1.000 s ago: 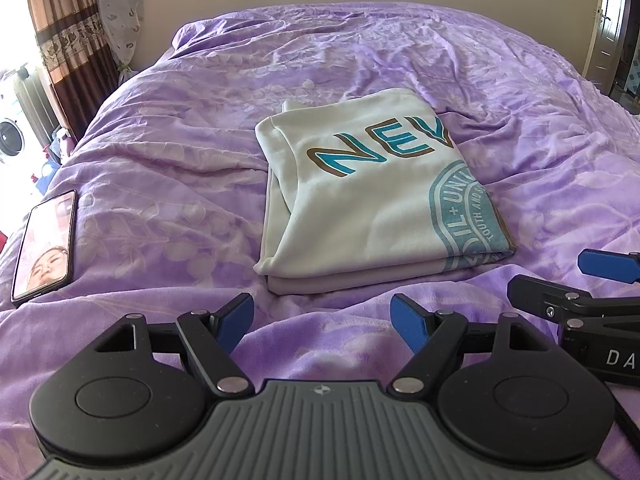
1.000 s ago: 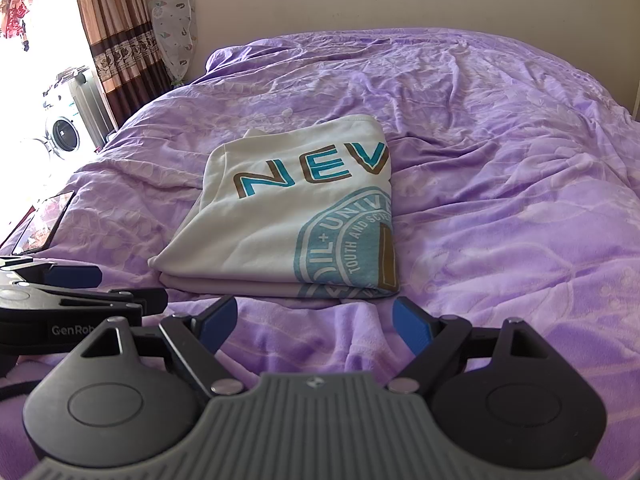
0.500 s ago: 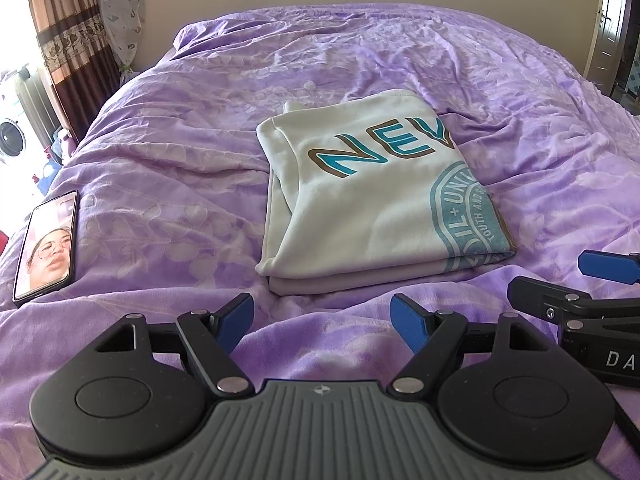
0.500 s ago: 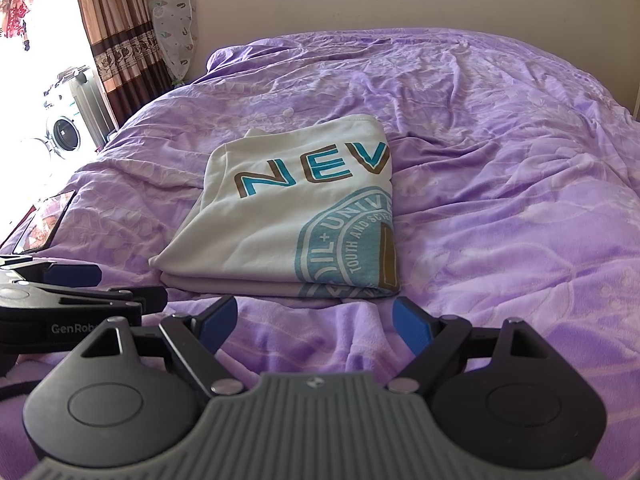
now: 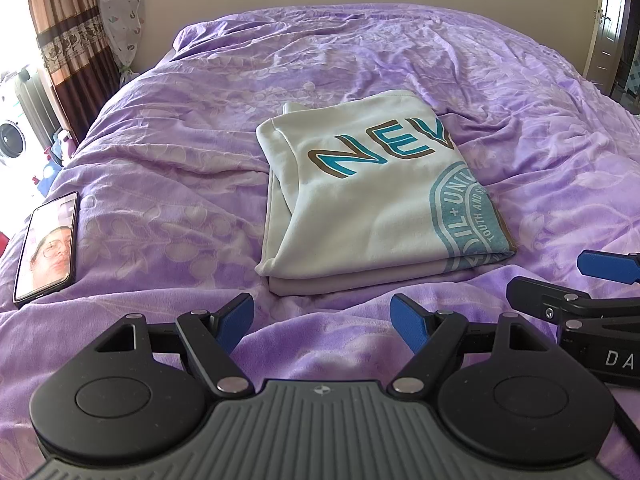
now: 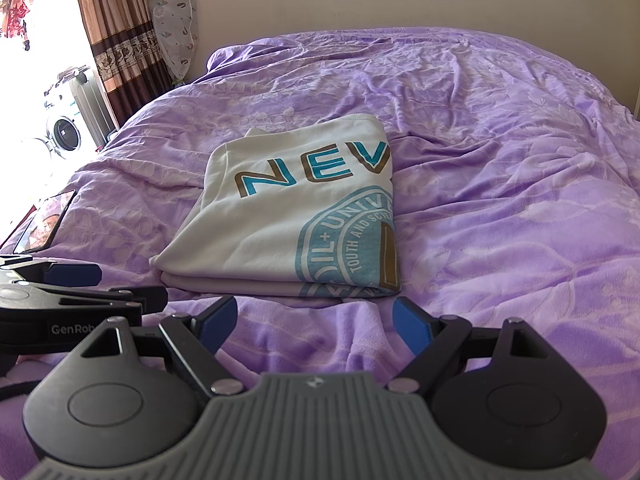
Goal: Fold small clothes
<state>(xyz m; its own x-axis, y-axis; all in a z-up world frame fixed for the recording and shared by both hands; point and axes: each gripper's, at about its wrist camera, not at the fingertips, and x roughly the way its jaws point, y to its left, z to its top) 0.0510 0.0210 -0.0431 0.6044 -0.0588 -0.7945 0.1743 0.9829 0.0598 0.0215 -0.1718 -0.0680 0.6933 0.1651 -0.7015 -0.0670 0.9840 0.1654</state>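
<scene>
Folded cream shirt (image 5: 372, 208) lies flat on the purple bedspread (image 5: 520, 100), near mid-bed — teal-and-brown lettering "NEV" and a round teal crest face up, layered edges toward the cameras. Left gripper (image 5: 322, 314) sits low just short of the shirt's near edge, blue-padded fingers spread wide, nothing between them. Right gripper (image 6: 314, 314) likewise released, fingers apart, empty, near the shirt's near edge. Each tool shows in the other's view at the side, beside its neighbour. Neither touches the shirt. Phone (image 5: 46, 248) lies screen-up on the bedspread, well left of the shirt — screen lit. Curtain (image 6: 116, 36) and washing machine (image 6: 64, 132) at far left.
</scene>
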